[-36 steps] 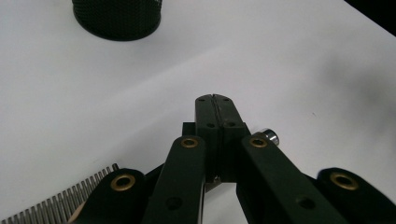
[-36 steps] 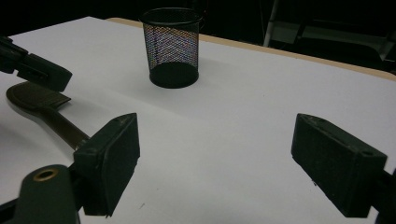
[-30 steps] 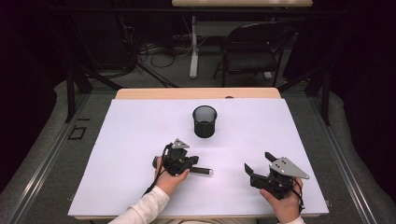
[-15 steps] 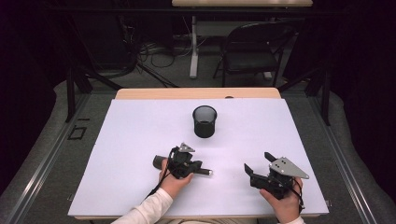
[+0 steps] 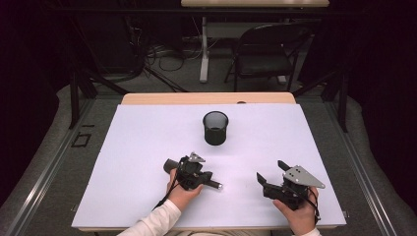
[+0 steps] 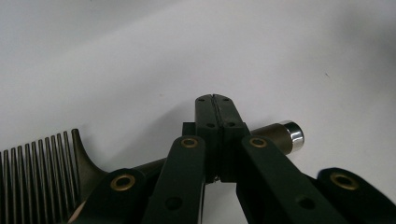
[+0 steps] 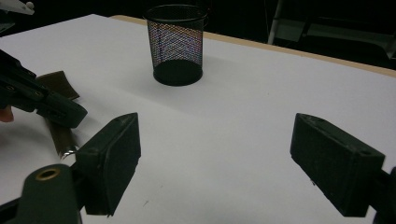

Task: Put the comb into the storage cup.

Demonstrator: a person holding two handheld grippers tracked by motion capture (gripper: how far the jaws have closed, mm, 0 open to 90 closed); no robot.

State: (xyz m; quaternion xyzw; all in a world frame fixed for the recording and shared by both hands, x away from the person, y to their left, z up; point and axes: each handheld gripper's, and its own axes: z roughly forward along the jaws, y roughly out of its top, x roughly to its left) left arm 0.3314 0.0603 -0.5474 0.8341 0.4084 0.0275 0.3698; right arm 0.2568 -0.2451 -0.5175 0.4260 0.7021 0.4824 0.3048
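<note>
**Comb clamped at the desk's near edge**

My left claw (image 6: 215, 100) sits fully closed on the dark handle of a comb (image 6: 42, 161), its fine straight teeth cut off at the frame's edge, its silver-capped tip (image 5: 217, 186) poking out, near the desk's (image 5: 147, 132) near edge. My right claw (image 7: 215, 163) gapes wide, holding nothing. A round black mesh cup (image 5: 215, 128) stands toward the far edge.

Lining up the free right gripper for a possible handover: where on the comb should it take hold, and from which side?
Probably the bare handle end with the silver cap, approached from the right gripper's side. The comb lies flat; the left gripper is shut on mid-handle, and the teeth beyond it look too thin to pinch.
</note>
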